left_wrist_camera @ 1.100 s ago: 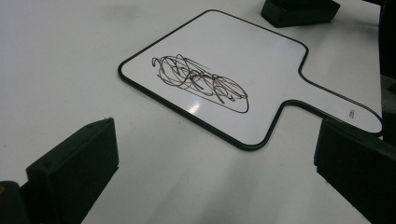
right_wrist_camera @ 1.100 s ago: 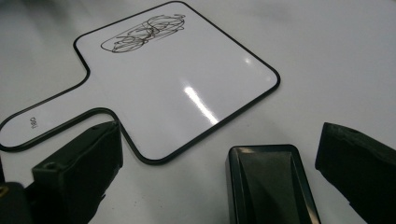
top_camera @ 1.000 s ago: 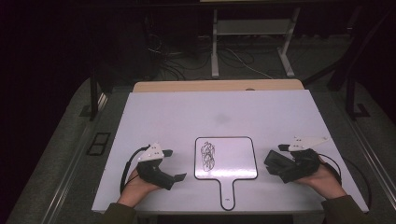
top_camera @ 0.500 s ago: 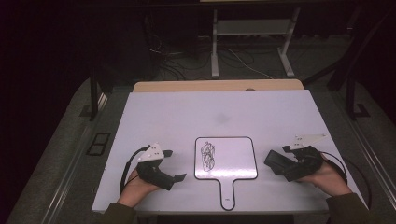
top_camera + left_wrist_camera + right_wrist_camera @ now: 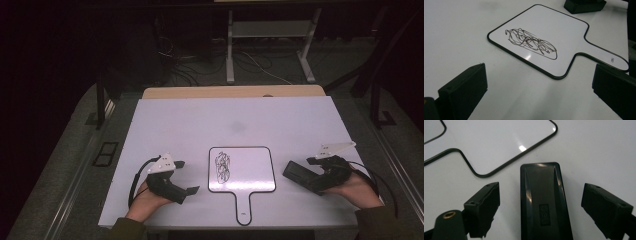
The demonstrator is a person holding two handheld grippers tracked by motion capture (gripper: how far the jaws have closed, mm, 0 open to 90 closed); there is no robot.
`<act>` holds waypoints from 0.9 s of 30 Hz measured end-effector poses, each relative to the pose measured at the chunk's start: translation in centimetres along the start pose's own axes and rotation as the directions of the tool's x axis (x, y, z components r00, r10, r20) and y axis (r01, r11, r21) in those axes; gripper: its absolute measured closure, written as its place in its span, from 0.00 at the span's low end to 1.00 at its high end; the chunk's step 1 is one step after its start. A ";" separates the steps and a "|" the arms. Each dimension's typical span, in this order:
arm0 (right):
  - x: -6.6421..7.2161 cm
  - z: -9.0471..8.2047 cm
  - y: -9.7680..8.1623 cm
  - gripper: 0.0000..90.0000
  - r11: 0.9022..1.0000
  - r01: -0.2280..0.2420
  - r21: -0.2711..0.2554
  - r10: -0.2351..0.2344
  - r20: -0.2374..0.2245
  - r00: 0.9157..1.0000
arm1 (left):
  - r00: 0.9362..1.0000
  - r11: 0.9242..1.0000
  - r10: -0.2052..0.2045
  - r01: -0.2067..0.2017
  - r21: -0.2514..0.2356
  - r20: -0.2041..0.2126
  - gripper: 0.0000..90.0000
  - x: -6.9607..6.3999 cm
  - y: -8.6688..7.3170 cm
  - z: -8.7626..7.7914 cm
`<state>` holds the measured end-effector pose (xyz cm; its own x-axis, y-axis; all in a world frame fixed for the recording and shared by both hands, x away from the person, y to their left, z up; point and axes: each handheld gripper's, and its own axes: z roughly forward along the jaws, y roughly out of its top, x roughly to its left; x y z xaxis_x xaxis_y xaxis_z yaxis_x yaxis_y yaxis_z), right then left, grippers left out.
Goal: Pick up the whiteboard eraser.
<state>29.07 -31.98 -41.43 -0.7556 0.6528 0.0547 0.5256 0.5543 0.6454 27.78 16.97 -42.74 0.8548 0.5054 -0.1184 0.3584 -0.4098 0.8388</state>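
Little has moved: right gripper point(image 5: 540, 202) straddles the eraser point(image 5: 542, 200) beside the whiteboard point(image 5: 242, 169), jaws released (left gripper point(image 5: 539, 85) likewise); close squarely on its sides.

We see a white paddle-shaped whiteboard point(image 5: 242, 171) lying on the white table point(image 5: 200, 120) near its front edge, a black rectangular eraser point(image 5: 299, 173) just right of it, between the right gripper's point(image 5: 540, 202) spread jaws, the left gripper point(image 5: 186, 177) resting left of the board

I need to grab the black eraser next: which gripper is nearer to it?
Right. The right gripper has its open jaws on either side of the black eraser. The left gripper sits across the whiteboard paddle from it.
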 end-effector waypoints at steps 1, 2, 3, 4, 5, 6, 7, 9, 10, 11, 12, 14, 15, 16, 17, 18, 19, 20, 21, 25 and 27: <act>-0.1 0.0 -0.1 0.16 1.000 0.001 0.021 -0.001 0.001 1.000 | 1.000 1.000 0.002 -0.002 -0.001 0.001 0.00 0.0 0.0 0.0; -0.1 0.0 -0.2 0.18 1.000 0.005 0.031 -0.005 0.000 1.000 | 1.000 1.000 0.003 -0.003 0.001 0.001 0.00 0.0 0.0 0.0; -0.1 0.1 -0.2 0.18 0.999 0.011 0.041 -0.010 -0.001 1.000 | 1.000 1.000 0.004 -0.004 0.001 0.001 0.00 0.0 0.0 0.1; -0.1 0.1 -0.2 0.18 0.999 0.011 0.041 -0.010 -0.001 1.000 | 1.000 1.000 0.003 -0.003 0.001 0.002 0.00 0.0 0.0 0.1; -0.1 0.1 -0.2 0.18 0.999 0.010 0.053 -0.010 0.005 1.000 | 1.000 1.000 0.003 -0.003 0.002 0.002 0.00 0.0 0.0 0.1; -0.1 0.1 -0.2 0.18 0.998 0.007 0.062 -0.008 0.007 1.000 | 1.000 1.000 0.003 -0.003 0.001 0.002 0.00 0.0 0.0 0.1; -0.2 0.2 -0.3 0.18 0.998 0.013 0.067 -0.013 0.004 1.000 | 1.000 1.000 0.003 -0.003 0.002 0.001 0.00 0.0 0.0 0.1; -0.3 0.4 -0.4 0.23 0.996 0.017 0.092 -0.018 0.005 1.000 | 1.000 1.000 0.005 -0.005 0.006 0.002 0.00 0.0 0.0 0.1; -0.4 0.5 -0.5 0.23 0.995 0.021 0.098 -0.021 0.001 1.000 | 1.000 1.000 0.001 -0.001 0.007 0.002 0.00 0.0 0.0 0.1; -0.4 0.5 -0.5 0.23 0.995 0.021 0.098 -0.021 0.001 1.000 | 1.000 1.000 0.002 -0.002 0.007 0.002 0.00 0.0 0.0 0.1; -0.3 0.7 -0.5 0.24 0.993 0.020 0.113 -0.021 0.006 1.000 | 1.000 1.000 0.001 -0.001 0.006 0.002 0.00 0.0 0.0 0.1; -0.3 0.8 -0.5 0.24 0.992 0.021 0.121 -0.022 0.007 1.000 | 1.000 1.000 0.001 -0.001 0.007 0.002 0.00 0.0 0.0 0.1; -0.4 0.9 -0.5 0.24 0.992 0.026 0.124 -0.027 0.012 1.000 | 1.000 1.000 -0.001 0.001 0.007 0.002 0.00 0.0 0.0 0.1; -0.4 1.0 -0.5 0.25 0.991 0.030 0.131 -0.032 0.013 0.999 | 1.000 1.000 0.000 0.000 0.007 0.001 0.00 0.0 0.0 0.1; -0.4 1.1 -0.5 0.26 0.990 0.033 0.138 -0.036 0.018 0.999 | 1.000 1.000 -0.001 0.001 0.008 0.002 0.00 0.0 0.0 0.1; -0.4 1.1 -0.5 0.28 0.990 0.035 0.140 -0.038 0.018 0.999 | 1.000 1.000 -0.001 0.001 0.008 0.002 0.00 -0.1 0.0 0.1; -0.4 1.1 -0.5 0.28 0.990 0.032 0.141 -0.035 0.021 0.999 | 1.000 1.000 0.000 0.000 0.008 0.002 0.00 0.0 0.0 0.1; -0.4 1.1 -0.5 0.29 0.989 0.030 0.142 -0.033 0.021 0.999 | 1.000 1.000 -0.001 0.001 0.008 0.002 0.00 0.0 -0.1 0.1; -0.4 1.2 -0.5 0.30 0.989 0.029 0.144 -0.032 0.019 0.999 | 1.000 1.000 -0.002 0.002 0.008 0.002 0.00 0.0 0.0 0.1; -0.5 1.3 -0.5 0.32 0.987 0.032 0.155 -0.034 0.013 0.999 | 1.000 1.000 -0.001 0.001 0.009 0.003 0.00 -0.1 -0.1 0.2; -0.4 1.4 -0.6 0.33 0.986 0.029 0.162 -0.032 0.012 0.999 | 1.000 1.000 -0.002 0.002 0.009 0.003 0.00 -0.1 -0.1 0.2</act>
<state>29.65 -31.85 -42.89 -0.7671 0.6411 0.0248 0.5595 0.6496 0.5148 27.77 16.82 -42.87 0.8549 0.5044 -0.1216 0.3638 -0.4156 0.8336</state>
